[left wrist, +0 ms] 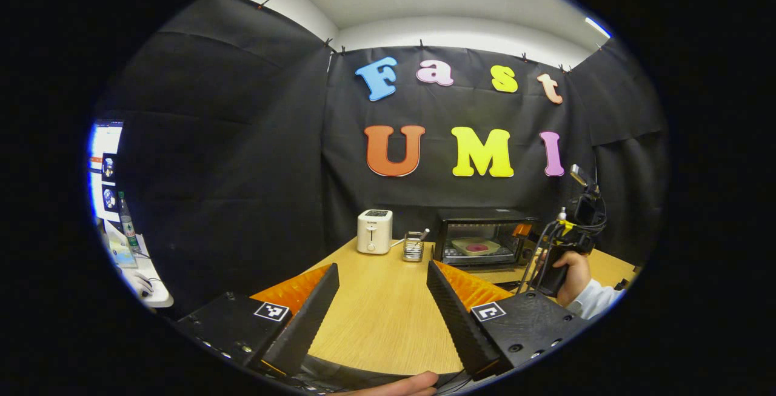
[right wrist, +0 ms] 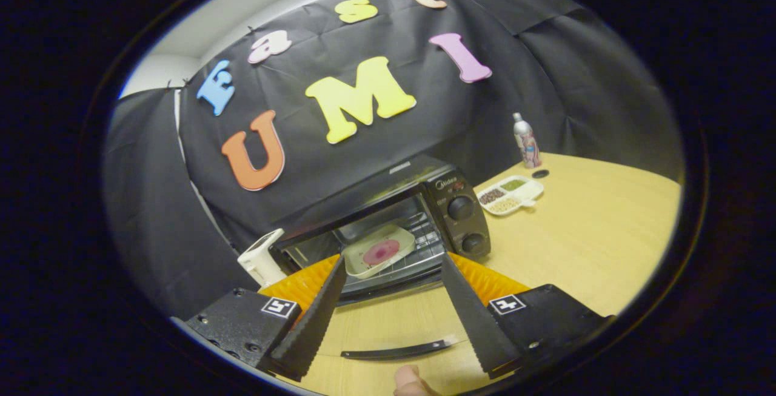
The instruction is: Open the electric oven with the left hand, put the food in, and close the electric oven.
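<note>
The electric oven (right wrist: 388, 226) stood open, its dropped door mostly hidden behind the right gripper (right wrist: 393, 273), whose fingers were spread wide, empty. Inside on the rack lay the food tray (right wrist: 379, 250). The left gripper (left wrist: 382, 275), likewise wide and empty, hovered well back from the oven.

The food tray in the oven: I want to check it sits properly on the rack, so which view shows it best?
The right gripper view: the tray lies close, seen from above through the open front of the oven, flat on the rack. The left gripper view shows the same tray far off, small, almost edge-on inside the oven.
</note>
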Motion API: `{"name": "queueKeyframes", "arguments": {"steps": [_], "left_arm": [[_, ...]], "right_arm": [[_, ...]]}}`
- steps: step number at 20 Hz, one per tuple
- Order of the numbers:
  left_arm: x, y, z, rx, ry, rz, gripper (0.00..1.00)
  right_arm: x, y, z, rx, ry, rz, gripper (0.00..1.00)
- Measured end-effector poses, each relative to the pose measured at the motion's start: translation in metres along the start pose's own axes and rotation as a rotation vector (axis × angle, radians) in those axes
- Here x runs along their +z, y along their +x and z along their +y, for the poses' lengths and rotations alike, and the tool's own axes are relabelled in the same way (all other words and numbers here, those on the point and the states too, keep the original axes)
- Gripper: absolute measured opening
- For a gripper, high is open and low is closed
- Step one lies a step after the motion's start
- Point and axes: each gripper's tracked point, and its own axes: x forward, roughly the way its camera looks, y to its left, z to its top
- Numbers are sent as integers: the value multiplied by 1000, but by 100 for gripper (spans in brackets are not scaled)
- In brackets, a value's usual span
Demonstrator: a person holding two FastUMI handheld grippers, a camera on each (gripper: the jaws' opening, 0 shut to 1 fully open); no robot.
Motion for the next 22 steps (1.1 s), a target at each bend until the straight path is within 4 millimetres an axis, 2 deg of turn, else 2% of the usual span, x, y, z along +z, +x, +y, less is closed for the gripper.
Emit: {"name": "queueKeyframes", "arguments": {"steps": [2, 4, 7, 8, 9, 10, 12, 13, 14, 15, 17, 19, 20, 21, 22], "left_arm": [[-3, 8, -11, 1, 1, 19, 94], [-7, 19, -27, -12, -11, 37, 94], [-10, 37, -56, -55, -42, 55, 95], [-17, 43, -65, -72, -55, 73, 95], [-23, 50, -77, -96, -64, 93, 95], [-28, 56, -89, -121, -63, 112, 95], [-33, 68, -106, -143, -61, 128, 95], [-38, 77, -116, -153, -68, 140, 95], [-44, 83, -126, -168, -73, 149, 95], [-53, 91, -137, -182, -73, 165, 95], [-62, 106, -156, -200, -63, 175, 96], [-77, 119, -176, -223, -57, 201, 95], [-86, 126, -185, -234, -57, 226, 95], [-95, 134, -195, -242, -59, 252, 95], [-106, 140, -206, -252, -54, 285, 95]], "right_arm": [[14, -25, -2, 40, -76, -22, 94], [29, -47, -13, 46, -155, -52, 94], [63, -85, -22, 63, -271, -119, 94], [73, -97, -27, 58, -304, -140, 94], [83, -109, -32, 59, -333, -154, 100], [92, -122, -34, 65, -342, -173, 96], [111, -153, -40, 78, -345, -200, 96], [121, -165, -45, 80, -332, -218, 100], [126, -172, -50, 77, -325, -218, 100], [135, -182, -57, 72, -319, -234, 96], [152, -203, -65, 72, -327, -265, 96], [158, -216, -72, 80, -344, -267, 95], [161, -222, -74, 90, -344, -271, 100], [164, -227, -76, 99, -344, -281, 96], [168, -231, -80, 105, -342, -294, 96]]}}
